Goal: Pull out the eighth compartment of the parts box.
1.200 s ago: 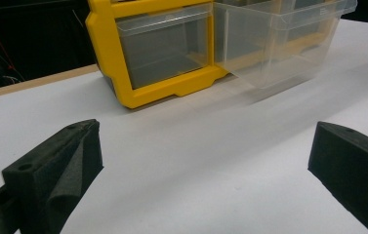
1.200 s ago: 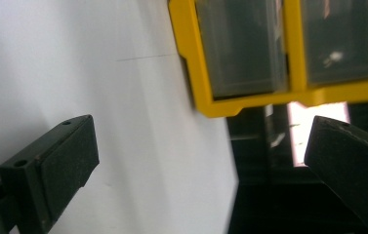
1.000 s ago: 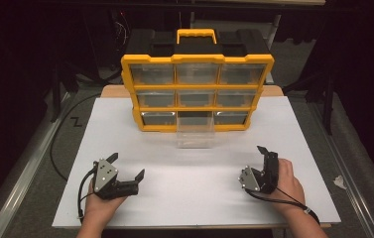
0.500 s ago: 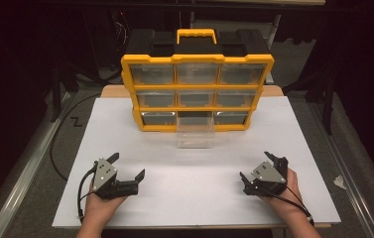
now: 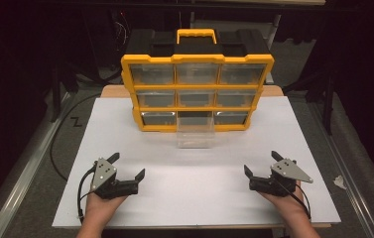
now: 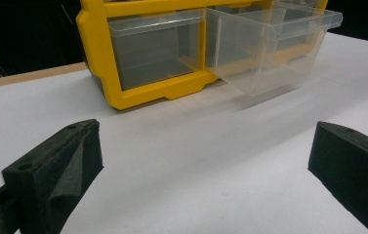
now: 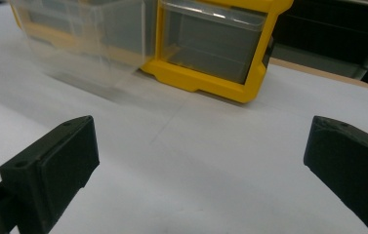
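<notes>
My left gripper [image 5: 127,166] and right gripper [image 5: 260,163] rest on the white surface [image 5: 194,193], jaws spread wide, holding nothing. The clear drawer [image 5: 195,134] juts from the yellow organizer [image 5: 197,59], bottom middle; its contents are unclear.

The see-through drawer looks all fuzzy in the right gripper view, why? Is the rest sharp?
Right gripper view: the drawer is clear plastic and slightly blurred, so its edges smear; the tongs' black jaws look sharper. Left gripper view: the drawer is crisper. High view: the table is bright, the room around it dark.
</notes>
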A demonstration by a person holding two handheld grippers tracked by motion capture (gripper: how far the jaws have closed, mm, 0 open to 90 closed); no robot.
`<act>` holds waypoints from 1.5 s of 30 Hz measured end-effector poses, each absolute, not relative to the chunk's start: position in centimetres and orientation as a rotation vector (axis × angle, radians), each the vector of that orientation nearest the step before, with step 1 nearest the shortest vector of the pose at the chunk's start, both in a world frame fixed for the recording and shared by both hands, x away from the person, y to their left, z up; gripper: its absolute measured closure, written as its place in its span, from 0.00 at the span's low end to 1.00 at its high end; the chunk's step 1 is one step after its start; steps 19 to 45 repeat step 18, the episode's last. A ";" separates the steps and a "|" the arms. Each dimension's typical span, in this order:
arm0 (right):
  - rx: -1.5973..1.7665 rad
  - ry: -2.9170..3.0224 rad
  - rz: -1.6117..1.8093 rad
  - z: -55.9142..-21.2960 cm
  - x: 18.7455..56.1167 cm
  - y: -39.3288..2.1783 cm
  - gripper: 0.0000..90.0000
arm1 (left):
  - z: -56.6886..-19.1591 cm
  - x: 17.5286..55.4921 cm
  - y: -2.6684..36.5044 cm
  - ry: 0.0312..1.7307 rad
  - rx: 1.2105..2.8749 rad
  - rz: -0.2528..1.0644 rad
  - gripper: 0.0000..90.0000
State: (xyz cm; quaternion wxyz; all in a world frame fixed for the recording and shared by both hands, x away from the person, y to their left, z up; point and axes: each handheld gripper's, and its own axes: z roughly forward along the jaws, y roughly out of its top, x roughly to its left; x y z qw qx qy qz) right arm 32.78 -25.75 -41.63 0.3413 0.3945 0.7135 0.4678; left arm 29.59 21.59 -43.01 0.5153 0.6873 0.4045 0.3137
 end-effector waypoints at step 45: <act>1.053 1.815 1.281 -42.0 33.0 -26.0 0.01 | -43.3 29.7 21.4 1.003 1.669 0.768 0.00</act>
